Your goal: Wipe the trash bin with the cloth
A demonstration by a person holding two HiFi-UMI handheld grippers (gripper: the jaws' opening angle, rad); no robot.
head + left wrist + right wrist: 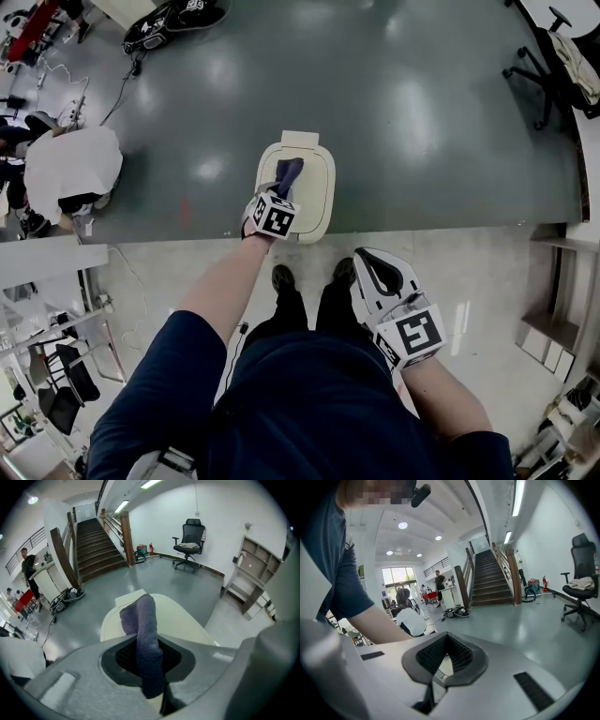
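A cream trash bin (317, 187) with its lid down stands on the dark floor just ahead of my feet. My left gripper (281, 192) hovers over the lid's left side, shut on a dark blue cloth (289, 172). In the left gripper view the cloth (145, 630) stands up between the jaws of the left gripper (149, 670), above the bin's lid (180, 618). My right gripper (375, 262) hangs beside my right thigh, away from the bin. In its own view the right gripper (444, 662) has its jaws together with nothing in them.
A black office chair (190, 538) and a wooden shelf unit (255, 576) stand to the right, with stairs (96, 548) behind. A seated person in white (70, 164) is at the left. Cables and bags (169, 21) lie at the far left.
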